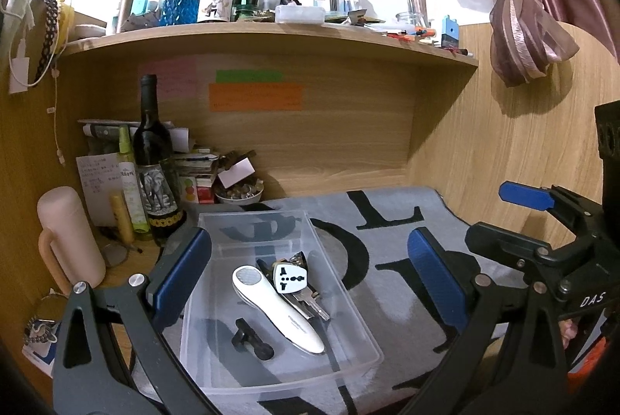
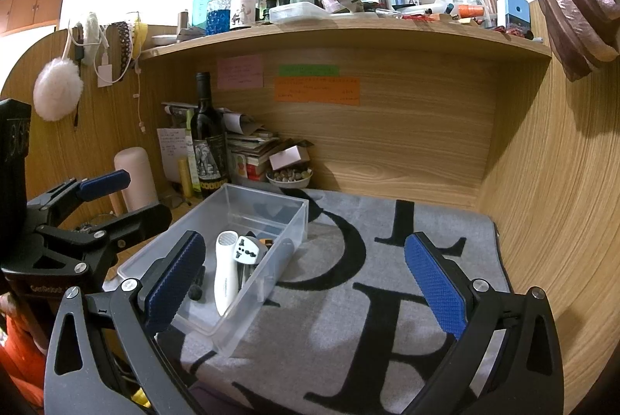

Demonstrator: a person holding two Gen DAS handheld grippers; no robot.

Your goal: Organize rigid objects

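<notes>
A clear plastic box (image 1: 348,360) (image 2: 294,221) sits on a grey mat with black letters (image 1: 407,221) (image 2: 368,279). In it lie a white handheld device (image 1: 279,310) (image 2: 226,271), a white travel plug adapter (image 1: 290,277) (image 2: 246,251), a key (image 1: 314,302) and a small black part (image 1: 252,339). My left gripper (image 1: 310,275) is open and empty, hovering over the box. My right gripper (image 2: 306,283) is open and empty, over the mat right of the box. The right gripper also shows at the right in the left wrist view (image 1: 523,198).
A wine bottle (image 1: 153,159) (image 2: 209,140), a pink flask (image 1: 69,233) (image 2: 135,178), stacked papers and a bowl of small items (image 1: 240,192) crowd the desk's back left. A cluttered wooden shelf (image 1: 271,35) hangs overhead. A wooden wall (image 2: 562,202) stands on the right.
</notes>
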